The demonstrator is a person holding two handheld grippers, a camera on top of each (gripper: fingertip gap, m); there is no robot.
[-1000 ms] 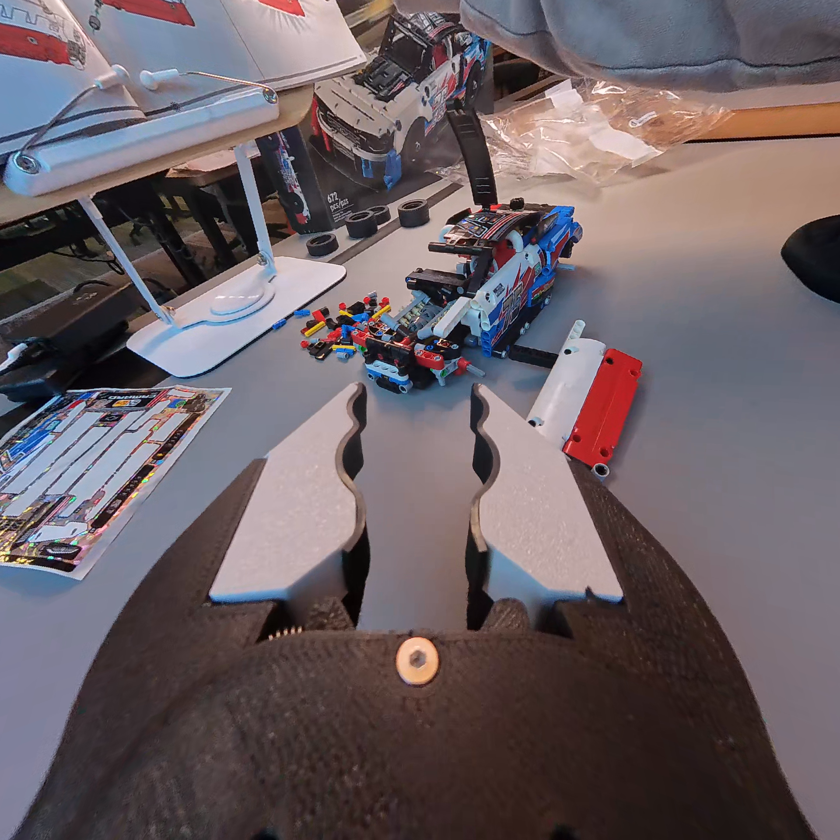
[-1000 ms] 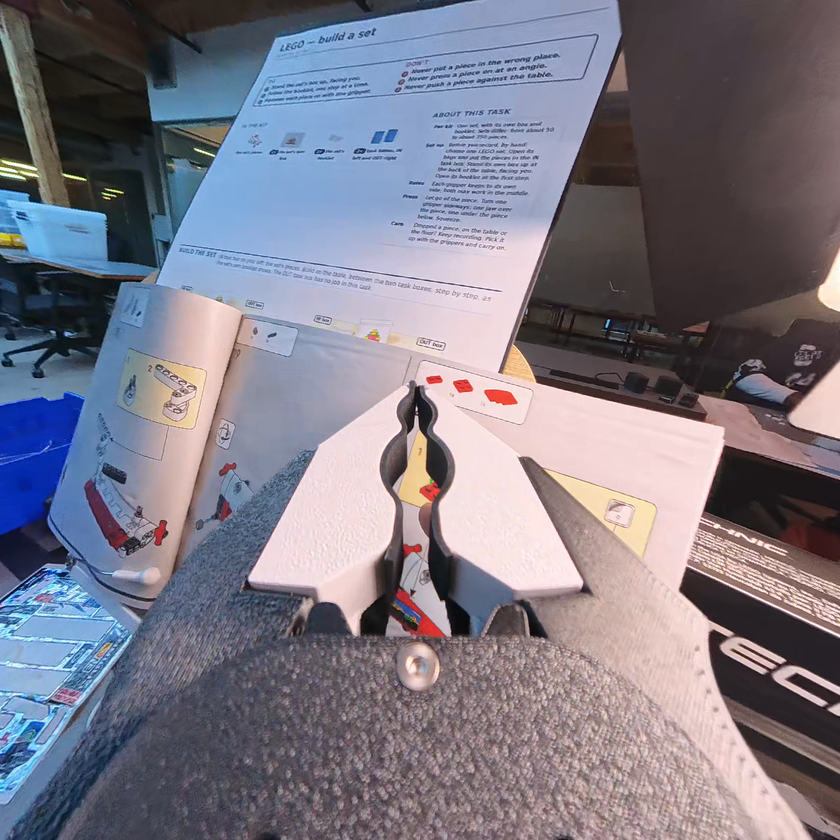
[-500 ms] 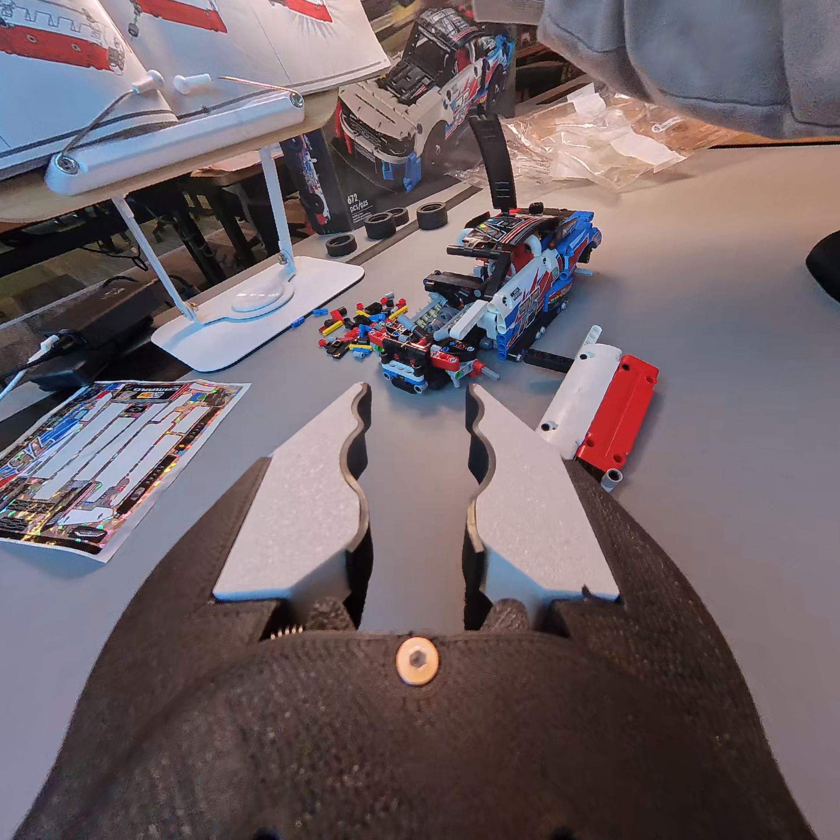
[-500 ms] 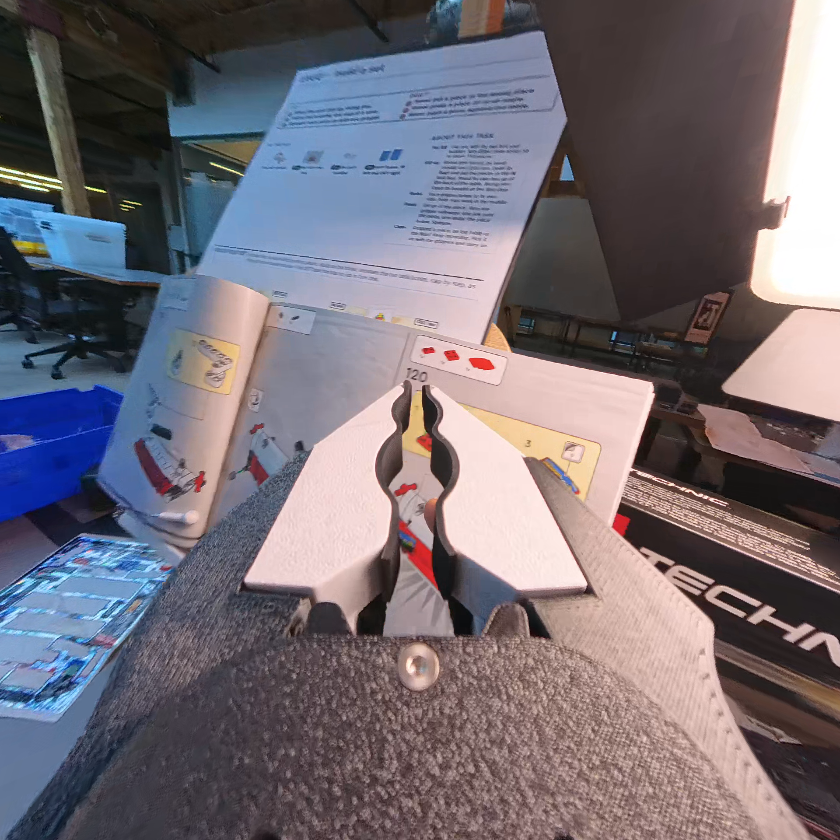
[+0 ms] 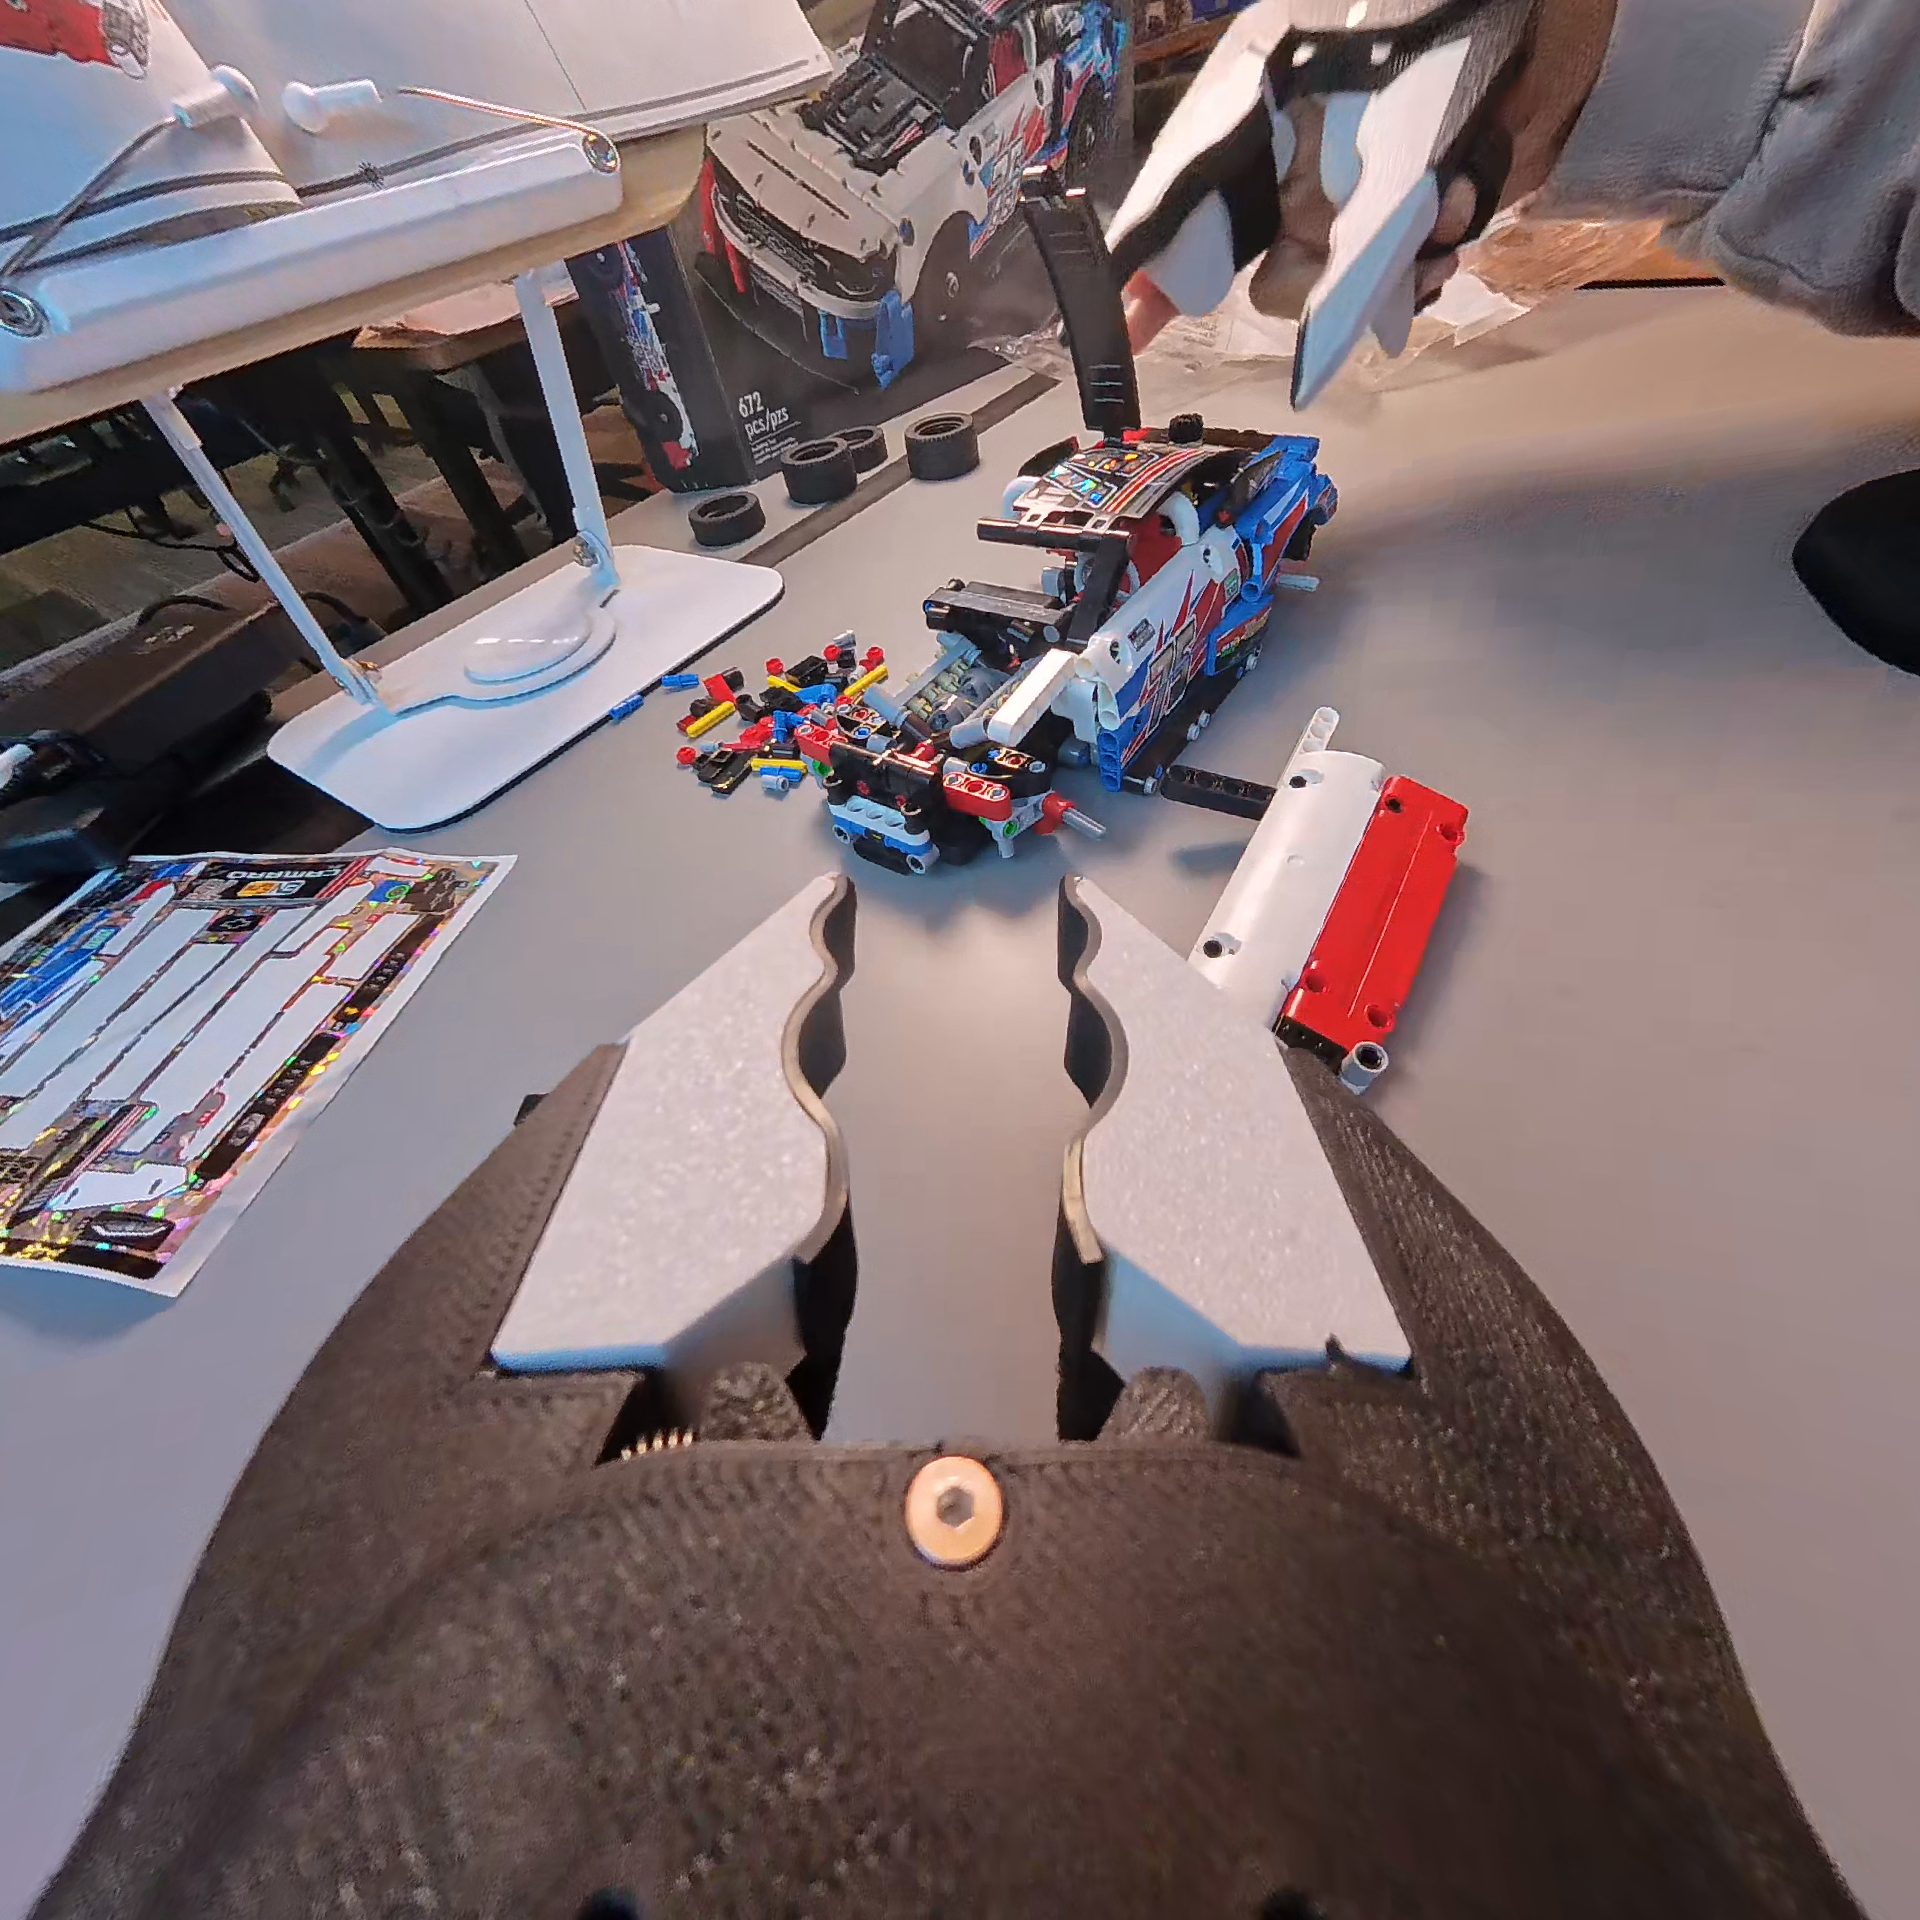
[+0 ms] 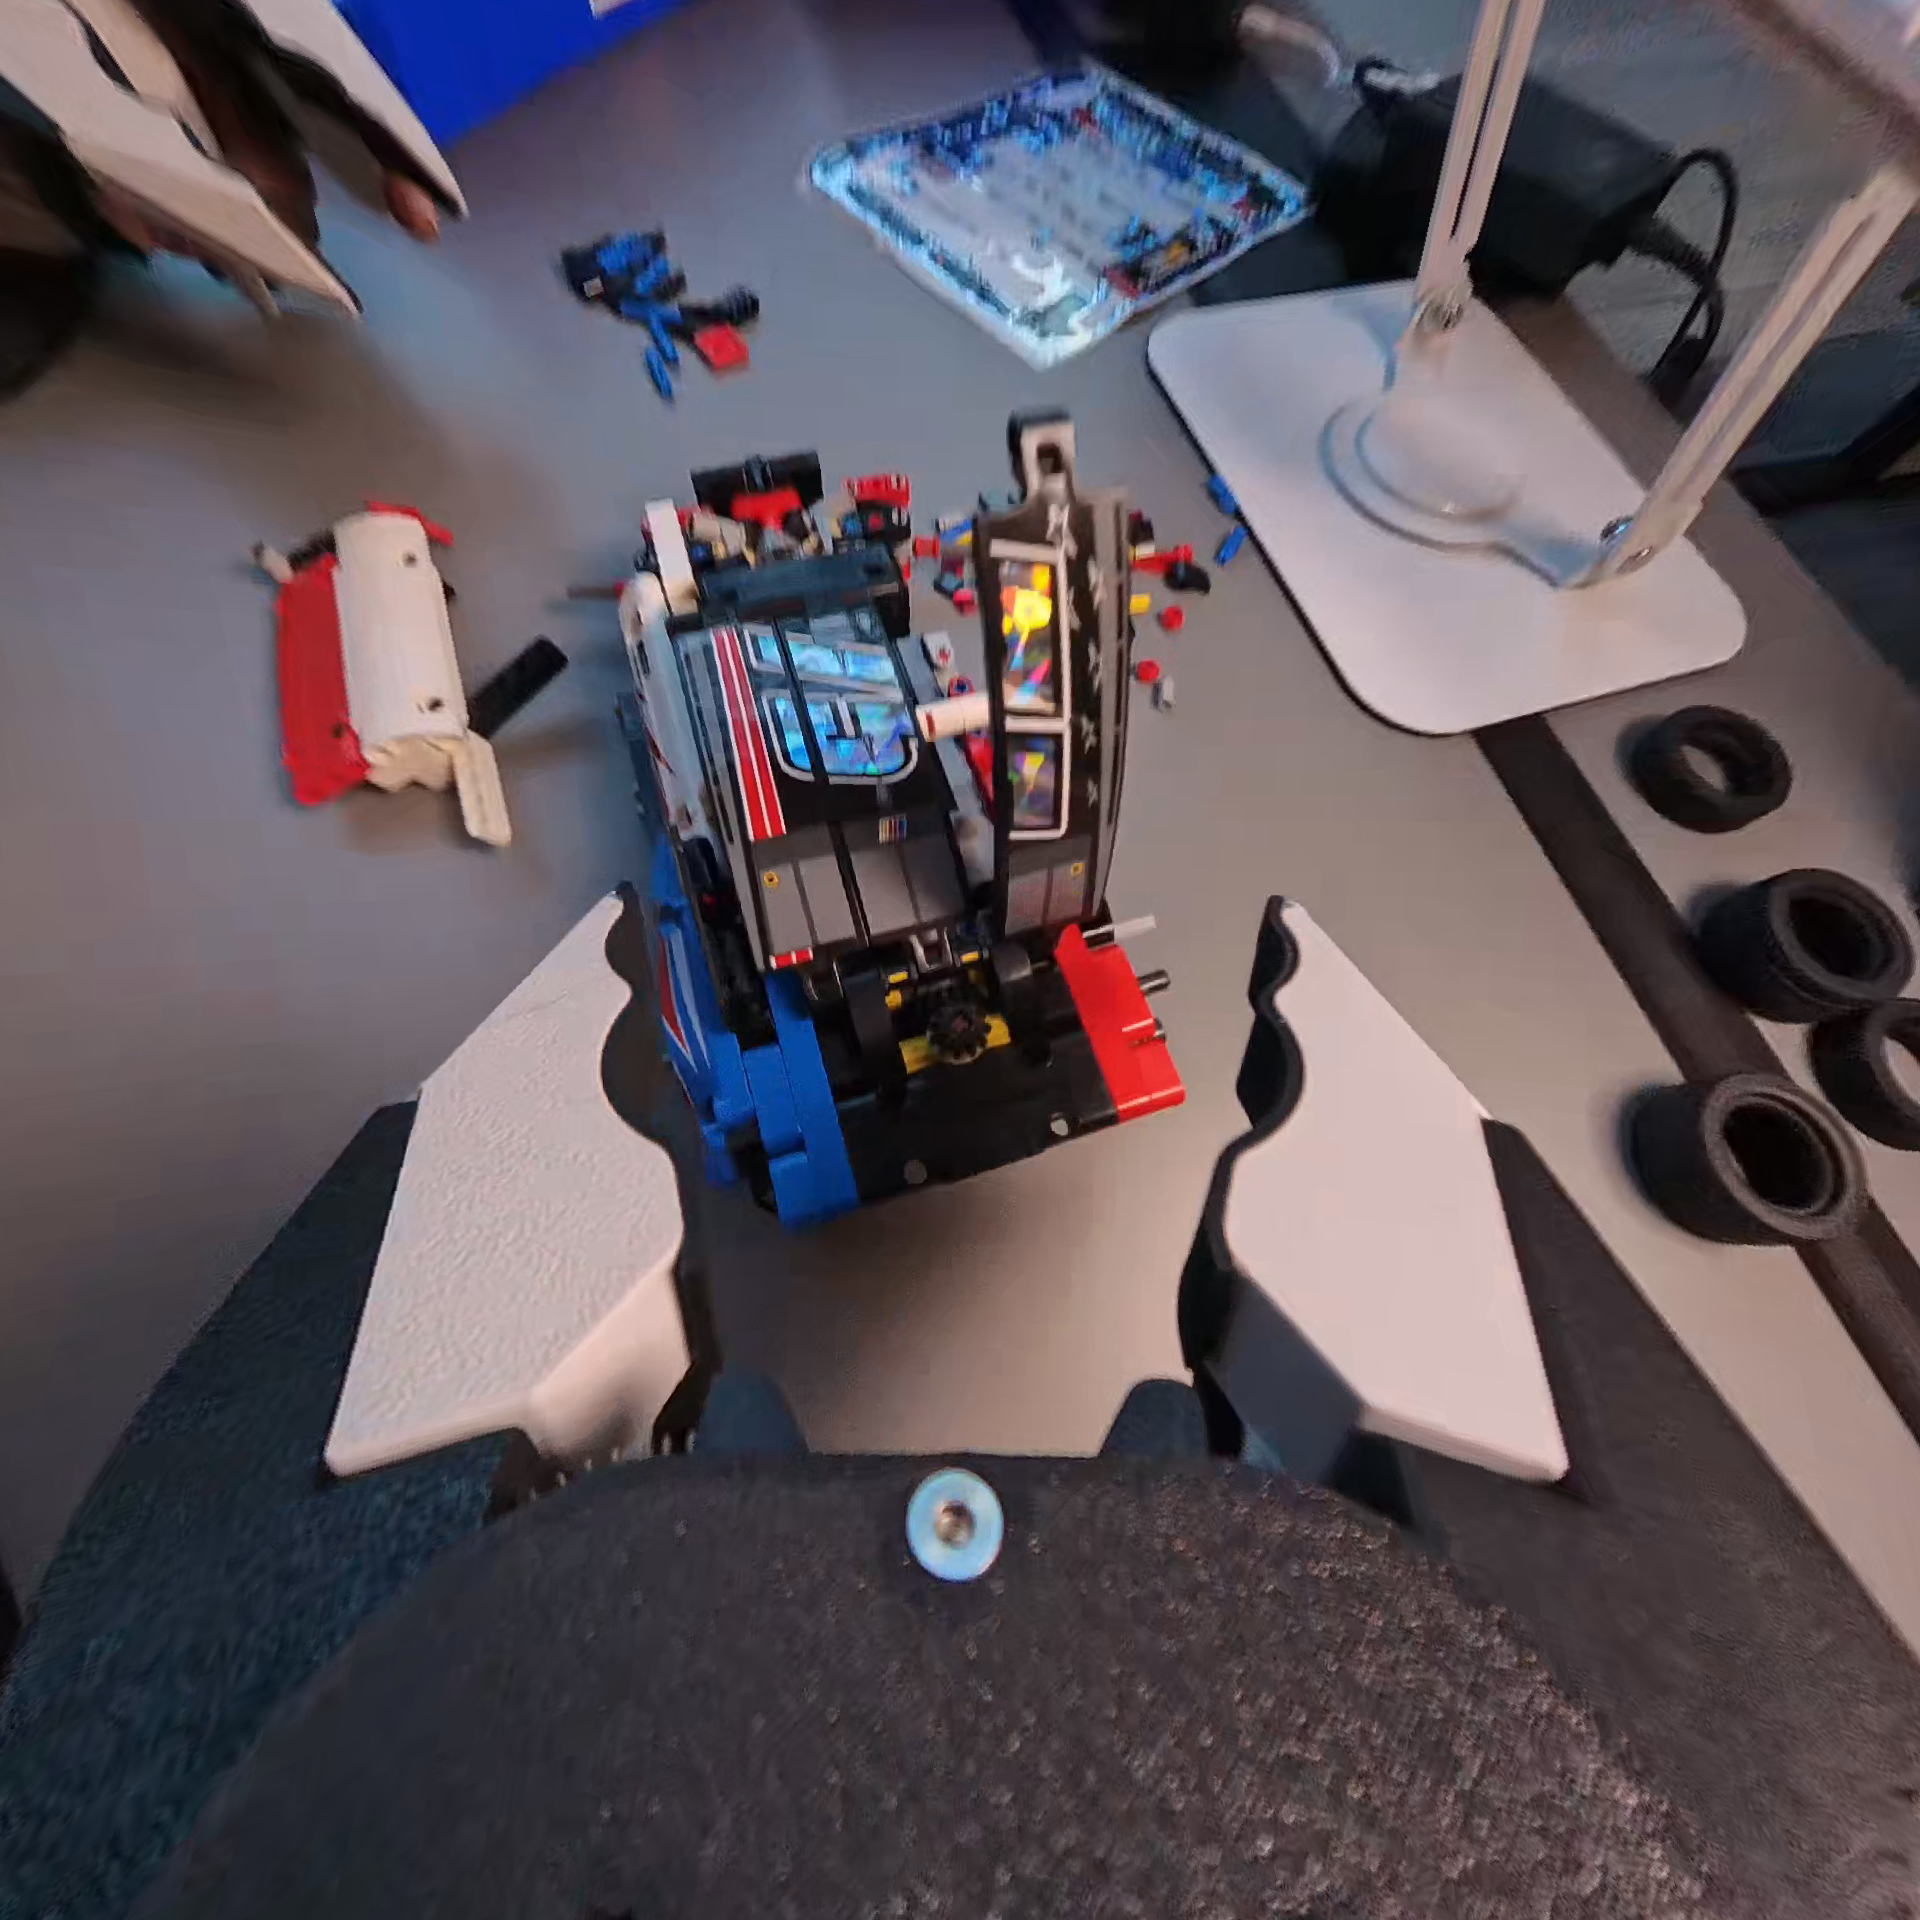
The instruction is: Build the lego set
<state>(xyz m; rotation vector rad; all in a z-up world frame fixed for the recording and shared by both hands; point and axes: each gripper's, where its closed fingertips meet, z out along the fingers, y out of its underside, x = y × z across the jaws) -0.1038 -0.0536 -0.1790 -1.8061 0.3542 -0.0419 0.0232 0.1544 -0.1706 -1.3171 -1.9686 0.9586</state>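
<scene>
A part-built blue, white, red and black lego car point(image 5: 1122, 644) stands on the grey table point(image 5: 1558, 1143), with a black roof panel hinged upright. My left gripper point(image 5: 956, 904) is open and empty, low over the table just short of the car's front. My right gripper point(image 6: 951, 914) is wide open and empty above the rear end of the car point(image 6: 862, 831), one finger on each side and apart from it. It also shows in the left wrist view point(image 5: 1288, 208). A white and red panel assembly point(image 5: 1340, 904) lies beside the car. Loose small pieces point(image 5: 769, 727) lie by its front.
A sticker sheet point(image 5: 208, 1039) lies at the left. The white base of the booklet stand point(image 5: 520, 707) sits behind the pieces. Black tyres point(image 6: 1808, 935) line a dark strip. The set's box point(image 5: 862, 208) stands at the back. A small blue and red cluster point(image 6: 665, 301) lies apart.
My right gripper has swung from facing the instruction booklet, jaws nearly shut, down to over the car's rear and opened wide. My left gripper has hardly moved.
</scene>
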